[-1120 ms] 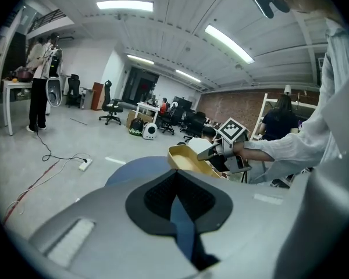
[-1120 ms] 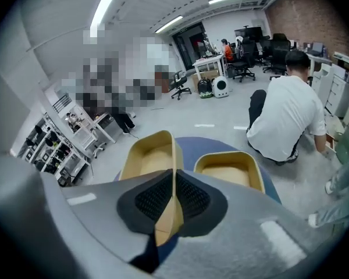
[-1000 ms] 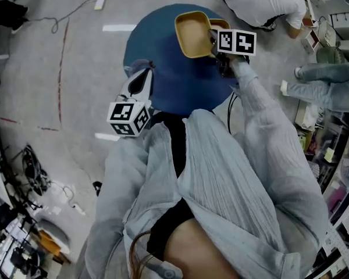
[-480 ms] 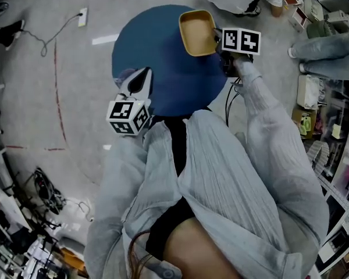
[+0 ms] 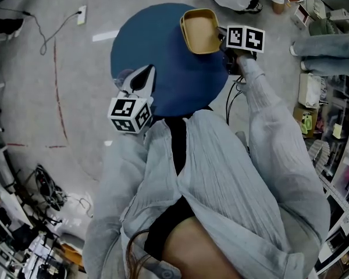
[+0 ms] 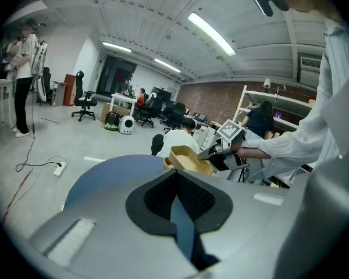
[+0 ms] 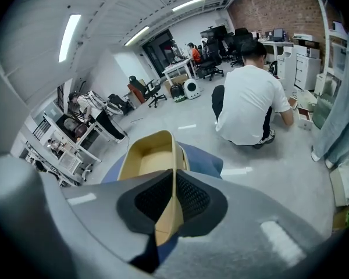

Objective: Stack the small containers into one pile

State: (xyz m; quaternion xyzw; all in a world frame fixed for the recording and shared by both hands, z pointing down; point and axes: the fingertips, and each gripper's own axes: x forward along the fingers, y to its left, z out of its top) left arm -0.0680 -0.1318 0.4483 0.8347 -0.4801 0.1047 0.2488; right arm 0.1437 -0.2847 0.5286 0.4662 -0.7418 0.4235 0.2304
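Container (image 7: 148, 156), perhaps aloft, in tight hand-held gripper (image 7: 173, 179)

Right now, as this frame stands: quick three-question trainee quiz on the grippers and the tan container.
1. True or false: the left gripper is shut with nothing between its jaws.
2. Which gripper pinches a wall of the tan rectangular plastic container? A left, B right gripper, C neither.
3. Fill in: the container is held above the round blue ___.
Key: 1 true; 2 B; 3 table.
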